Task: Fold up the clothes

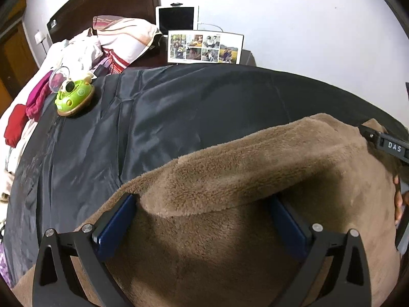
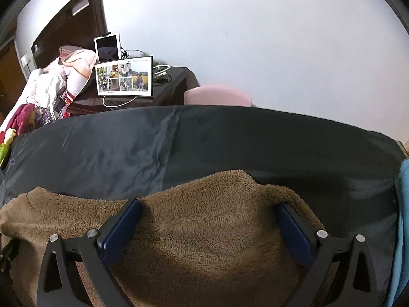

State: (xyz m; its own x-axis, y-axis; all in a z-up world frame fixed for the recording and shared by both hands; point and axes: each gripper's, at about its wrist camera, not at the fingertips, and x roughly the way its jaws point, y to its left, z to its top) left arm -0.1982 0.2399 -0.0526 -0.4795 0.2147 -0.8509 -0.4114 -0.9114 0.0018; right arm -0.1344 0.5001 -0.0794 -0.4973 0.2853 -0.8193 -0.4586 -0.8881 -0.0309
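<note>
A brown fleece garment (image 1: 255, 168) lies on a black sheet (image 1: 179, 107) spread over the bed. My left gripper (image 1: 202, 199) stands wide open over it. A raised fold of the fleece runs between the blue pads (image 1: 120, 220) and drapes over the right one, and the pads do not press on it. In the right wrist view the same brown fleece (image 2: 204, 217) fills the lower half. My right gripper (image 2: 208, 204) is also wide open above its far edge, with the right fingertip tucked just under the fleece rim. The right gripper's body (image 1: 391, 145) and a hand (image 1: 397, 199) show at the left view's right edge.
A green toy car (image 1: 74, 97) and a glass bowl (image 1: 60, 78) sit on the sheet's far left. Loose clothes (image 1: 38, 94) and a pillow (image 1: 125, 38) are piled behind. A photo frame (image 2: 125, 78) and tablet (image 2: 107, 46) stand on a nightstand beside a pink stool (image 2: 217, 96). Light blue cloth (image 2: 405, 204) hangs at the right.
</note>
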